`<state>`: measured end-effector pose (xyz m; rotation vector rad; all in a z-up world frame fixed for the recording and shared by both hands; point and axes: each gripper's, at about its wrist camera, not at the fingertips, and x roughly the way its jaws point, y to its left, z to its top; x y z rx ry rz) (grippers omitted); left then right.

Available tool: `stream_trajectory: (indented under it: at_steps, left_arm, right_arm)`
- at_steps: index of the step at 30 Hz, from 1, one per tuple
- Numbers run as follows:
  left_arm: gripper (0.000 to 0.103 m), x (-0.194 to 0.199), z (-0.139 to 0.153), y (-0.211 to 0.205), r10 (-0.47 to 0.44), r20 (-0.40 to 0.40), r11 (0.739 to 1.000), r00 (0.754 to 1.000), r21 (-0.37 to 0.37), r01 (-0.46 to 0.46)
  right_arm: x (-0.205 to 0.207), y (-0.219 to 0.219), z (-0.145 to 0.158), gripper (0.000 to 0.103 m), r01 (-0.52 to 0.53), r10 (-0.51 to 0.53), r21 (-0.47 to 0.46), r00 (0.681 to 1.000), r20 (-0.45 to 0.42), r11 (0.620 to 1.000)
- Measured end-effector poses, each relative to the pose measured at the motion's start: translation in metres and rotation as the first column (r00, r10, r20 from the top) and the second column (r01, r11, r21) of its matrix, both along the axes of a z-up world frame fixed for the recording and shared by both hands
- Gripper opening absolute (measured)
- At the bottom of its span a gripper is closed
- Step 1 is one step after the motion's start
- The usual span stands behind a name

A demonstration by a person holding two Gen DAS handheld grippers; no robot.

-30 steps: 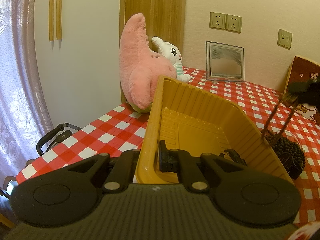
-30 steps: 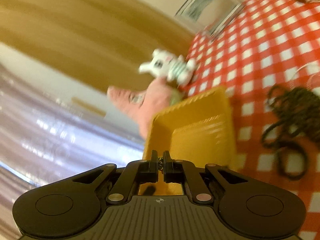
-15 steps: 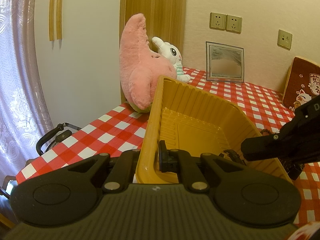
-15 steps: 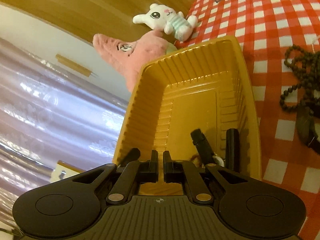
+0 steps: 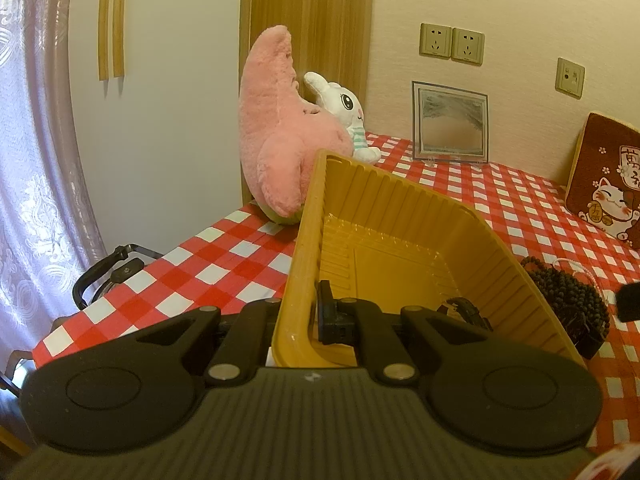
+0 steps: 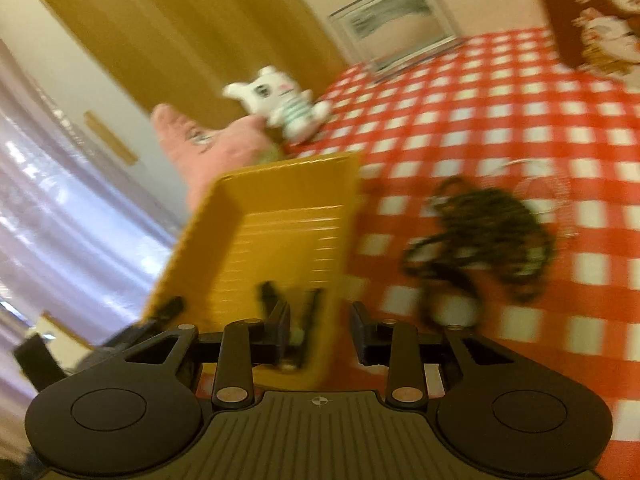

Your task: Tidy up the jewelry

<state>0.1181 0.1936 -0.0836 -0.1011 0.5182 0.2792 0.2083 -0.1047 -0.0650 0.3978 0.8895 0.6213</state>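
We keep the left tool (image 5: pixel 314 314) clamped on the yellow tray (image 5: pixel 400 216) wall to steady it; right tool (image 6: pixel 320 328), jaws just opening w/ nothing between (blurry), nears the bead pile (image 6: pixel 488 232).

We see the whole right wrist view smeared by motion blur; the dark bead pile (image 6: pixel 486 236) reads only as a dark tangle, strands not separable. A thin pale loop (image 6: pixel 536 192) beside it is too faint to identify. Small dark items in the yellow tray (image 6: pixel 280 236) near the right gripper (image 6: pixel 320 330) are unreadable. In the left wrist view, the left gripper (image 5: pixel 298 316) hides the tray's near corner; a dark item (image 5: pixel 464 310) inside is half hidden behind a finger. A black object (image 5: pixel 630 306) is cut off at the right edge.
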Motion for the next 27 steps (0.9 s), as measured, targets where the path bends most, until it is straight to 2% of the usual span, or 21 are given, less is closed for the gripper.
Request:
stream_trajectory:
  at_steps: [6, 9, 12, 17, 22, 27]
  left_arm:
    - [0.005, 0.001, 0.001, 0.0, -0.002, -0.002, 1.0, 1.0, 0.007, 0.002]
    - [0.006, 0.002, 0.001, 0.0, -0.002, -0.004, 1.0, 1.0, 0.01, 0.002]
    - [0.006, 0.002, 0.001, -0.001, -0.003, -0.006, 1.0, 1.0, 0.015, 0.003]
    - [0.006, 0.003, 0.001, -0.001, -0.002, -0.008, 1.0, 1.0, 0.018, 0.002]
    - [0.006, 0.003, 0.002, 0.0, -0.002, -0.009, 1.0, 1.0, 0.02, 0.002]
    - [0.006, 0.004, 0.002, 0.0, 0.0, -0.01, 1.0, 1.0, 0.02, 0.0]
  right_arm:
    - [0.0, -0.045, -0.012, 0.034, 0.119, -0.114, -0.139, 0.993, 0.044, 0.983]
    - [0.007, -0.064, -0.02, 0.034, 0.18, -0.158, -0.244, 0.982, 0.108, 0.953]
    - [0.018, -0.075, -0.031, 0.034, 0.202, -0.153, -0.339, 0.975, 0.164, 0.919]
    - [0.039, -0.076, -0.044, 0.034, 0.206, -0.103, -0.425, 0.962, 0.251, 0.882]
    - [0.054, -0.064, -0.056, 0.029, 0.174, -0.034, -0.473, 0.956, 0.291, 0.864]
    - [0.066, -0.056, -0.064, 0.023, 0.16, -0.014, -0.486, 0.956, 0.292, 0.859]
